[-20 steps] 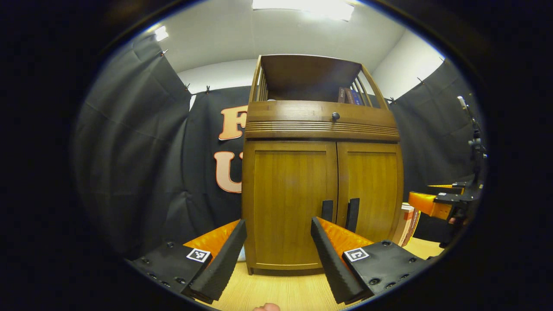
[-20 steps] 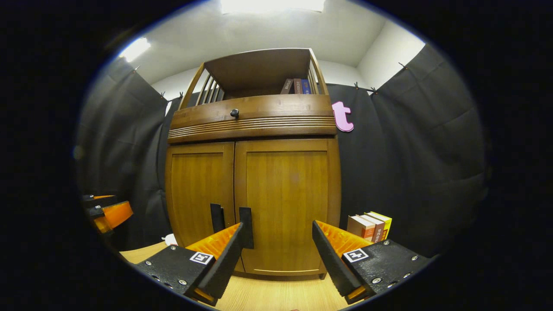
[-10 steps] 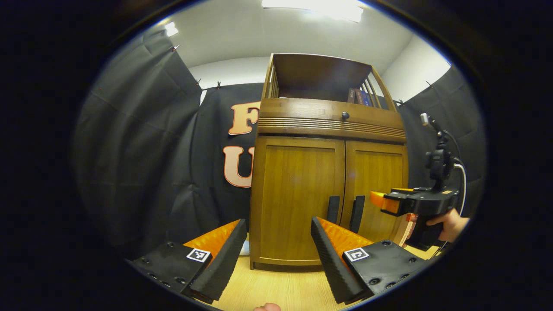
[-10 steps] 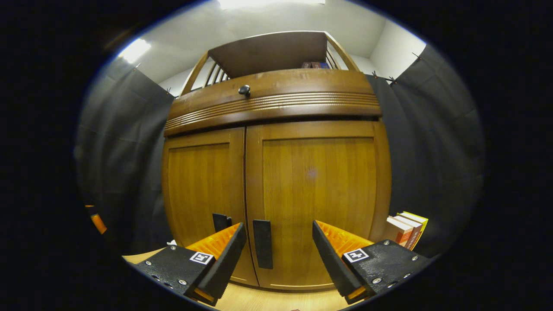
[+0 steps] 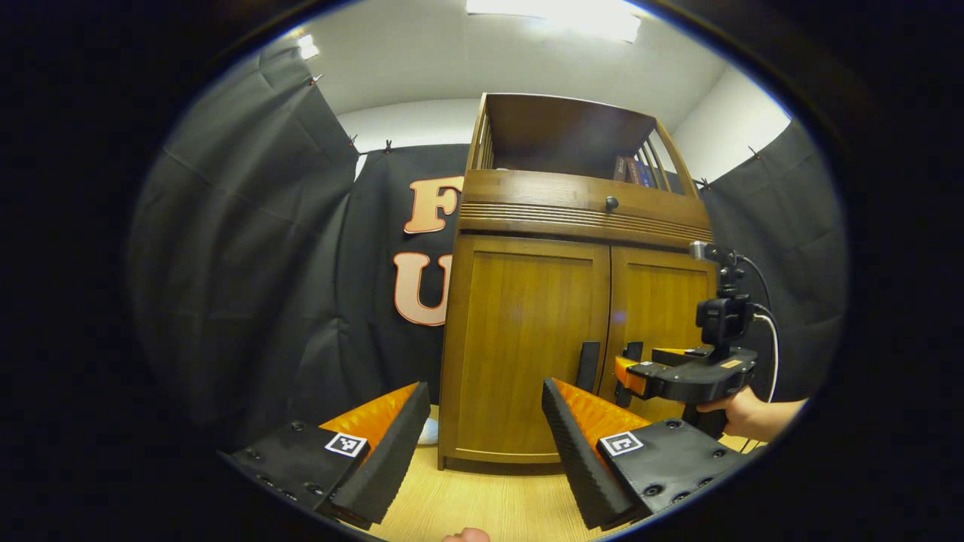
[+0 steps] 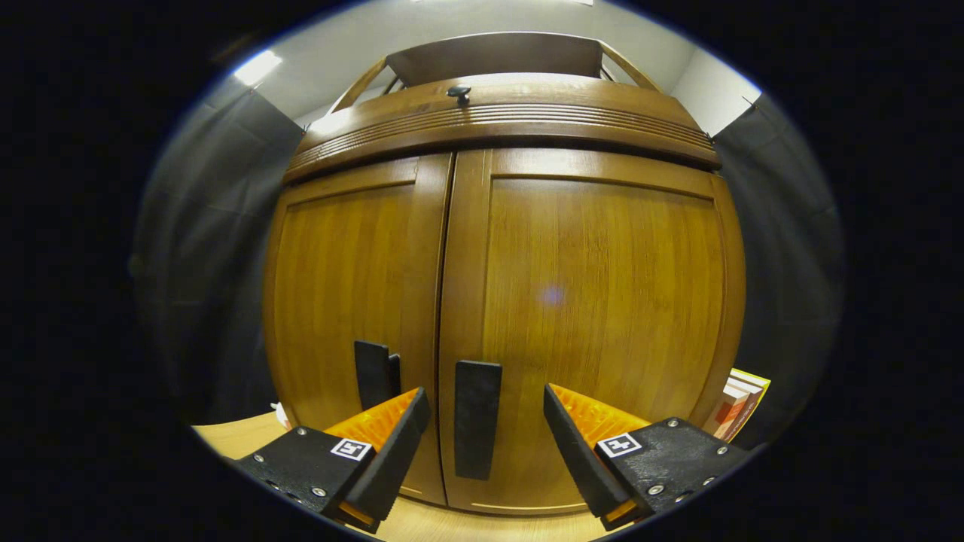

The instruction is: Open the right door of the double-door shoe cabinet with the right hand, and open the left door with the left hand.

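1. My right claw (image 6: 482, 444) gapes wide, holding nothing, its fingers straddling the right door's handle (image 6: 477, 418) without touching.
2. My left claw (image 5: 482, 440) is wide open too, empty, well back from the shoe cabinet (image 5: 527, 339).
3. Both doors are closed.

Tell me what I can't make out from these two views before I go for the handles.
- Cabinet interior: hidden in both views by the closed right door and left door.
- Right hand-held gripper: open around the right handle; contact can't be judged.
- Books beside the cabinet: cut off by the right gripper view's edge.
- Books on the top shelf: too small in the left gripper view.
- Left hand-held gripper: open, away from the left handle.
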Demonstrator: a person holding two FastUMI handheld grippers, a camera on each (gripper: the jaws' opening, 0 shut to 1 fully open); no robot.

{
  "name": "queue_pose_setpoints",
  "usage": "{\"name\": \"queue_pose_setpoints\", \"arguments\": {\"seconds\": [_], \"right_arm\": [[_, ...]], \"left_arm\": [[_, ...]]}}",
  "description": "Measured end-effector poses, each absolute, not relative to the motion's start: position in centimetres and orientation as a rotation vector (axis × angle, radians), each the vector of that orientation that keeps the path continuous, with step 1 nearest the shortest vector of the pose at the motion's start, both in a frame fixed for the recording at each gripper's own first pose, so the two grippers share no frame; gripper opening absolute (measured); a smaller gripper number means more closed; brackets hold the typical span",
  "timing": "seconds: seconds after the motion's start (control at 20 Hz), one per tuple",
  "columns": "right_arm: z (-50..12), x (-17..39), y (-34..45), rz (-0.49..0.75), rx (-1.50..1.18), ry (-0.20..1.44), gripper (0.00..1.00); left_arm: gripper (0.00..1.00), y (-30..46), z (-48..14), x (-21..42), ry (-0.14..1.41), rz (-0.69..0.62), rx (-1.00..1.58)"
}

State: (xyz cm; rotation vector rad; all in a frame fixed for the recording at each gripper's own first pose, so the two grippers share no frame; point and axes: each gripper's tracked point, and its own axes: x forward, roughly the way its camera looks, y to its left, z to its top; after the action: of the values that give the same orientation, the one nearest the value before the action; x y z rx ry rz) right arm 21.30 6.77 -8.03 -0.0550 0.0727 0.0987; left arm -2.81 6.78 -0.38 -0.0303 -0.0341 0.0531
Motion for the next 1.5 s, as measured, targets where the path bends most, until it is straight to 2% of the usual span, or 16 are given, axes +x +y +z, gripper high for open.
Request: {"name": "queue_pose_setpoints", "arguments": {"seconds": [0.1,0.2,0.35,0.4,0.45,0.5,0.65,0.8,1.05,1.5], "right_arm": [[-8.8,22.2,7.4,0.107,-0.022,0.087,0.92],[-10.0,23.0,6.8,0.073,-0.004,0.118,0.84],[-9.5,22.9,6.2,0.032,-0.008,0.088,0.58],[-9.6,22.9,6.4,0.038,0.005,0.088,0.61],[-9.7,22.9,6.5,0.040,0.015,0.086,0.50],[-9.9,23.0,6.9,0.051,0.022,0.084,0.50],[-10.0,23.5,7.2,0.064,0.029,0.109,0.35],[-10.2,23.5,7.3,0.076,0.050,0.127,0.26],[-10.5,23.2,7.2,0.077,0.022,0.129,0.22],[-10.2,21.4,7.3,0.101,0.022,0.146,0.22]], "left_arm": [[0.97,6.5,-0.5,-2.5,-0.023,0.045,-0.016],[0.96,6.1,-0.4,-2.3,-0.024,0.042,-0.007],[0.97,5.5,-0.2,-2.2,-0.032,0.043,-0.027],[0.97,5.1,-0.2,-1.9,-0.028,0.036,-0.026],[0.98,4.8,-0.2,-2.0,-0.028,0.027,-0.026],[0.97,4.7,0.0,-1.9,-0.029,0.024,-0.022],[0.96,4.7,0.4,-2.2,-0.062,0.034,0.004],[0.97,4.1,0.4,-2.6,-0.060,0.016,0.009],[0.97,3.4,0.4,-3.1,-0.059,0.003,-0.001],[0.96,0.9,0.7,-4.9,-0.061,-0.034,-0.018]]}}
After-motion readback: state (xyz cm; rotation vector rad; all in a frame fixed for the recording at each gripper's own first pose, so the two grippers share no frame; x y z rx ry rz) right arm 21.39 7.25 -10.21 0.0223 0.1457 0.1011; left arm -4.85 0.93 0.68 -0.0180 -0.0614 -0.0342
